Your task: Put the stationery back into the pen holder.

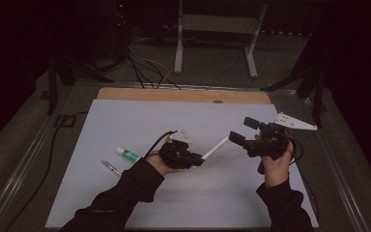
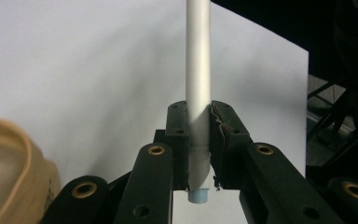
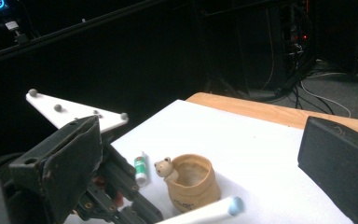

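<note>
The left gripper is pinched shut on the long white plastic pen. In the left gripper view the barrel is clamped upright between the two black pads near its lower end, with a pale blue tip poking out just below the jaws. So low a hold leaves most of the length free, which would suit passing the far end to the other hand or sliding it into something.

In the high view the pen is carried above the table, slanting up and to the right toward the right gripper. That gripper is held spread, one jaw at the left and the other at the right of its own view, nothing between them. The wide gap and its turn toward the left hand suggest readiness to receive the pen, though this is a judgement only.

Between the jaws, farther off, a small tan sack-shaped cup with a bear figure on its rim stands on the white table mat, beside the left hand; it may be the pen's destination. Left of the cup a white tube with a green label lies flat, and nearer still a thin object, perhaps another pen, is too dim to identify. Both lie well clear of the working space between the hands.
</note>
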Tool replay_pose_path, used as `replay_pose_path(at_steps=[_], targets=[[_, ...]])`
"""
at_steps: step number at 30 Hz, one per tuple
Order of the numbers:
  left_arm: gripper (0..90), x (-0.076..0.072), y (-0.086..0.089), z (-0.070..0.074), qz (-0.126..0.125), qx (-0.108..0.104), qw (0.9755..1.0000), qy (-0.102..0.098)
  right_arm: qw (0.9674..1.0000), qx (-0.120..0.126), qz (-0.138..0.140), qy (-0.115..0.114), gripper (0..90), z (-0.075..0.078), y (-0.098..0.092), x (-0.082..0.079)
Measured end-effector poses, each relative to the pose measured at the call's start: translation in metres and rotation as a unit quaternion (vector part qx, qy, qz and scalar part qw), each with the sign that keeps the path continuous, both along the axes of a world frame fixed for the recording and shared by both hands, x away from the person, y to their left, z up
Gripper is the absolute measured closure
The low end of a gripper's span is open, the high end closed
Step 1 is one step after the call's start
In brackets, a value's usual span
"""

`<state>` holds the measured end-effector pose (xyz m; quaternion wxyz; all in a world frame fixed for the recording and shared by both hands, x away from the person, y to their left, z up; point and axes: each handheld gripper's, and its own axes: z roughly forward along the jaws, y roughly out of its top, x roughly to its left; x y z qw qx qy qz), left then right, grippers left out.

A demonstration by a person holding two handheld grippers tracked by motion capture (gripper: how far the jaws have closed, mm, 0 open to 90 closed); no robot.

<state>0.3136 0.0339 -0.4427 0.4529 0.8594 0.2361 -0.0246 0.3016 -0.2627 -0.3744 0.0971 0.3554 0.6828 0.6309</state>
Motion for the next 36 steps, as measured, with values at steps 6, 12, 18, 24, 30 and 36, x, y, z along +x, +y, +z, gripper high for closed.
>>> replay_pose_path(at_steps=[6, 12, 18, 24, 30, 36], targets=[[79.9, -0.01, 0.017, -0.004, 0.011, -0.019, 0.9997, -0.007, 0.9997, 0.005, 0.017, 0.016, 0.0, -0.008, 0.009, 0.003], [79.8, -0.02, 0.031, -0.01, 0.03, -0.044, 0.9984, -0.019, 0.9995, 0.019, 0.015, 0.02, 0.0, -0.015, 0.017, 0.002], [79.9, -0.03, 0.046, -0.016, 0.059, -0.065, 0.996, -0.017, 0.9989, 0.009, 0.026, 0.039, 0.0, -0.026, 0.03, 0.003], [79.8, -0.039, 0.063, -0.024, 0.083, -0.08, 0.9933, -0.015, 0.9964, 0.018, 0.053, 0.064, 0.0, -0.035, 0.047, 0.002], [79.8, -0.047, 0.076, -0.037, 0.102, -0.1, 0.9896, -0.017, 0.9906, 0.029, 0.076, 0.11, 0.0, -0.046, 0.067, 0.002], [79.8, -0.056, 0.081, -0.046, 0.109, -0.123, 0.9855, -0.041, 0.9842, 0.035, 0.08, 0.154, 8.3, -0.055, 0.085, 0.002]])
